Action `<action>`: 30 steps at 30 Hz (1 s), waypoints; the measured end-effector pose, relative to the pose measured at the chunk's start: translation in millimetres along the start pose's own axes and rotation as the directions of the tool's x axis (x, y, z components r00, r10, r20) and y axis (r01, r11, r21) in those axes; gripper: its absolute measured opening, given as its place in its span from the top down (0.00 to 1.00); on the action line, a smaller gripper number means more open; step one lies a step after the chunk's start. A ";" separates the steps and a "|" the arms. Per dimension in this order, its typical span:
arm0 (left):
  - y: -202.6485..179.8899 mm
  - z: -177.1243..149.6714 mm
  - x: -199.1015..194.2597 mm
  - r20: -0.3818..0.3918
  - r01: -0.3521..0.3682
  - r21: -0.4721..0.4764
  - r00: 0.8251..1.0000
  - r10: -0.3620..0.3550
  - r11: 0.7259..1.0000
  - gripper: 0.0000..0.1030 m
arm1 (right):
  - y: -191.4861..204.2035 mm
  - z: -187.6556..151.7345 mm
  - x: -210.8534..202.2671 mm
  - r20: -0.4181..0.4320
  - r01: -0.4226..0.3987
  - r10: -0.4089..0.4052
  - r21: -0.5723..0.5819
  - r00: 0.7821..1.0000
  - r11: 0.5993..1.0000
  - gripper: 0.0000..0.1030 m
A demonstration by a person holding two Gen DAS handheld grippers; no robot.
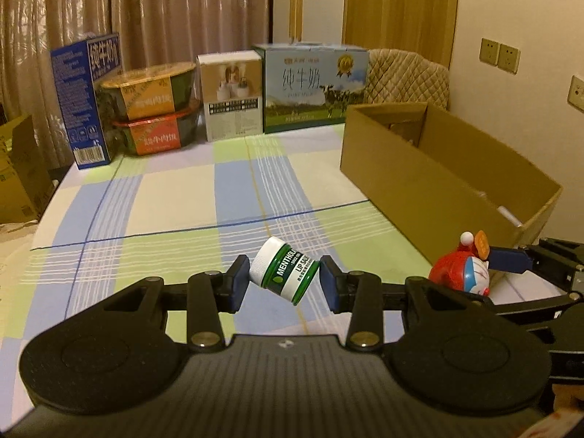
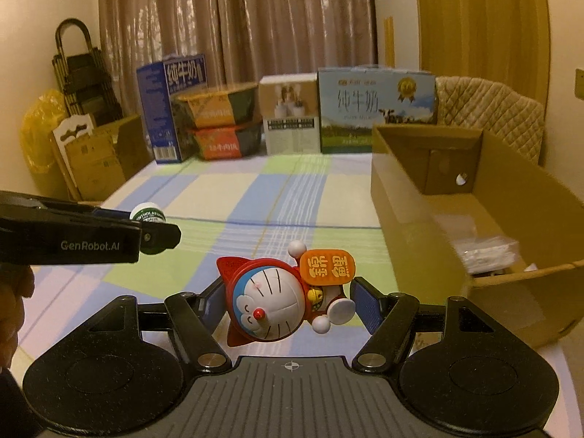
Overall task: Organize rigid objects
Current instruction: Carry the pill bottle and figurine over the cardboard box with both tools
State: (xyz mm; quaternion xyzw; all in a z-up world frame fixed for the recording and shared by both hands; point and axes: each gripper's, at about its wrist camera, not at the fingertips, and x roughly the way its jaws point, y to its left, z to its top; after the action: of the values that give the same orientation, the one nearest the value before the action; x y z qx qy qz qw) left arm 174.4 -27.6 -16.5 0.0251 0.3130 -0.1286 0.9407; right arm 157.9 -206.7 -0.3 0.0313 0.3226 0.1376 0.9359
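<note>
My left gripper (image 1: pixel 284 280) is shut on a green lip-salve jar (image 1: pixel 283 271) with a white lid, held tilted above the checked tablecloth (image 1: pixel 175 197). My right gripper (image 2: pixel 288 304) is shut on a red and white cat figurine (image 2: pixel 277 301) with an orange sign, held on its side. The figurine (image 1: pixel 460 272) shows at the right of the left wrist view, and the jar (image 2: pixel 148 212) shows beyond the left gripper in the right wrist view. An open cardboard box (image 1: pixel 449 179) stands to the right of both grippers, also seen in the right wrist view (image 2: pixel 419 219).
Along the table's far edge stand a blue milk carton (image 1: pixel 85 100), two stacked noodle bowls (image 1: pixel 153 106), a small white box (image 1: pixel 233 96) and a large milk case (image 1: pixel 314 87). The cardboard box holds a clear wrapped item (image 2: pixel 485 250). Cartons sit on the floor at left (image 2: pixel 95 157).
</note>
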 end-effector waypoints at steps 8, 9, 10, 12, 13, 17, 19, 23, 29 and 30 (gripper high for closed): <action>-24.4 -3.4 -41.3 0.046 -0.019 0.017 0.999 0.018 1.000 0.65 | -5.7 5.3 -44.4 0.058 0.019 -0.020 0.019 0.998 1.000 0.34; -27.9 -4.8 -44.7 0.049 -0.022 0.023 0.999 0.021 0.999 0.65 | -7.4 5.9 -49.3 0.065 0.023 -0.025 0.021 0.998 1.000 0.34; -30.9 -5.9 -47.6 0.053 -0.028 0.031 0.998 0.026 0.999 0.65 | -9.2 6.7 -54.5 0.073 0.029 -0.031 0.023 0.997 0.999 0.34; -36.3 -8.4 -52.6 0.057 -0.030 0.043 0.998 0.027 0.999 0.65 | -13.6 7.6 -62.6 0.083 0.038 -0.040 0.028 0.996 0.999 0.34; -38.9 -9.0 -54.9 0.058 -0.026 0.045 0.998 0.023 0.999 0.65 | -16.1 8.1 -66.3 0.089 0.044 -0.046 0.031 0.995 0.999 0.34; -48.2 -8.8 -61.7 0.067 -0.014 0.057 0.998 0.010 0.998 0.65 | -30.0 10.3 -81.3 0.105 0.070 -0.075 0.049 0.992 0.996 0.34; -53.7 -7.4 -63.8 0.071 -0.007 0.063 0.997 0.003 0.998 0.65 | -36.6 12.2 -88.2 0.113 0.084 -0.090 0.058 0.990 0.995 0.34; -65.3 -2.2 -66.2 0.076 0.018 0.079 0.997 -0.024 0.997 0.65 | -53.7 17.0 -101.0 0.126 0.102 -0.111 0.077 0.986 0.992 0.34; -89.5 15.0 -63.0 0.088 0.099 0.098 0.990 -0.107 0.990 0.65 | -87.9 31.4 -111.1 0.124 0.145 -0.156 0.091 0.980 0.985 0.34; -93.7 18.4 -61.8 0.090 0.113 0.100 0.988 -0.122 0.989 0.65 | -94.8 34.7 -112.2 0.123 0.154 -0.165 0.091 0.979 0.984 0.34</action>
State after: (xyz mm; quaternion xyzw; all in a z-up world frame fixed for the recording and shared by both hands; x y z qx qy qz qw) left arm 113.3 -106.4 38.2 0.0447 0.2620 -0.1997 0.9431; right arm 117.1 -327.8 80.0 0.0521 0.2680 0.0465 0.9609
